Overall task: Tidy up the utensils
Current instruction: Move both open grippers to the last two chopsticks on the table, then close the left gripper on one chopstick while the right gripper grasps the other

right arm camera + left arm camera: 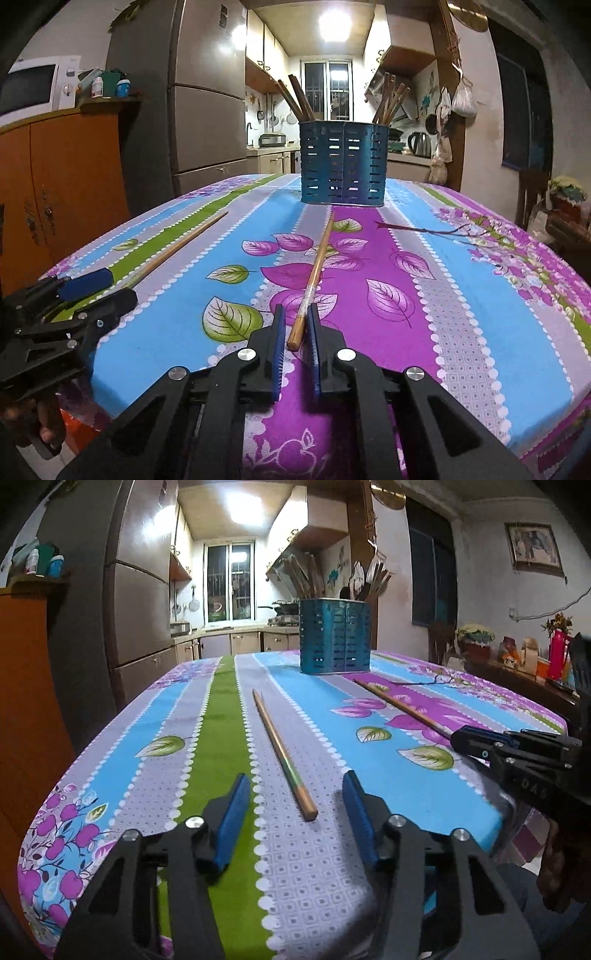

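Worktop [498, 332]: broad, draped in a striped floral cloth, smooth and possibly slippery. We judge a thin stick could roll or skid on it if nudged, and the cloth could bunch if a pad drags.

Utensil holder [343, 162]: blue perforated metal caddy with rounded lobes, standing straight ahead of both hand-held grippers, well apart from them, already packed with upright wooden sticks. We judge the crowded mouth a risk: an incoming tip could catch on the rim or on the sticks inside.

Right hand-held gripper [297, 332]: black frame, blue ribbed pads, narrowed to a slim gap around the butt end of the right chopstick [314, 273]. We cannot tell whether the pads touch it yet. Gripped so near the end, the long stick could pivot or droop.

Left hand-held gripper [295, 805]: same build, spread wide, empty, with the butt of the left chopstick [282, 753] between its pads, apart from both.

Chopsticks: slender tapered wood, round, lying flat, tips pointing away toward the holder.
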{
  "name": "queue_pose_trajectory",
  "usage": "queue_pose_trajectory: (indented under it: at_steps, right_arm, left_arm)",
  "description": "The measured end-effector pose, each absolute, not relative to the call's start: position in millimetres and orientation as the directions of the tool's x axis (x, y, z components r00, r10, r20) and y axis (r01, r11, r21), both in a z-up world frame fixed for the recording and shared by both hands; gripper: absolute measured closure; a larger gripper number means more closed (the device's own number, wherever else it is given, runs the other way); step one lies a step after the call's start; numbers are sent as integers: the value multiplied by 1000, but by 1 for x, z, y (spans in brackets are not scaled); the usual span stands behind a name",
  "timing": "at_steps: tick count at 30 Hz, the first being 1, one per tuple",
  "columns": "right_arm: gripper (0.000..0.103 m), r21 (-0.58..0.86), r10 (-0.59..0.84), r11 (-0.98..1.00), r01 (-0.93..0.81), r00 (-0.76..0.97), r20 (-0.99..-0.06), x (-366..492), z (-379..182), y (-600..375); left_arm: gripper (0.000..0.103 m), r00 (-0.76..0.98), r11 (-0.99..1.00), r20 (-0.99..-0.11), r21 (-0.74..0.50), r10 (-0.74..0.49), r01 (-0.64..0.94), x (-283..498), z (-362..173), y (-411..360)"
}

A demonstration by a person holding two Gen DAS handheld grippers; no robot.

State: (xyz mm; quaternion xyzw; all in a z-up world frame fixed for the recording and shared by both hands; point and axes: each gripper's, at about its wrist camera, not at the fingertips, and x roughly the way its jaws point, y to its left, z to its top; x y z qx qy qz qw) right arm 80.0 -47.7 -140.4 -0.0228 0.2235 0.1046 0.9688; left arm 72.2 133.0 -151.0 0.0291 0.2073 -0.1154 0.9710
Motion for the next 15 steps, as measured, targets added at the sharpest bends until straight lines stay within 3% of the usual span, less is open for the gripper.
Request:
queue_pose_trajectory:
  at_steps: [2, 5, 15]
  right_arm:
    - [90, 8, 192, 978, -209, 883, -429, 80, -141, -48]
    - [90, 12, 194, 978, -208, 886, -422, 81, -142, -50]
    - [89, 22, 196, 979, -204, 895, -402, 78, -145, -51]
  left_arm:
    - [71, 891, 971, -400, 12, -215, 240, 73, -151, 130]
    - [82, 897, 971, -385, 11, -216, 238, 73, -152, 125]
    - [85, 927, 983, -335, 19, -167, 183, 66, -157, 117]
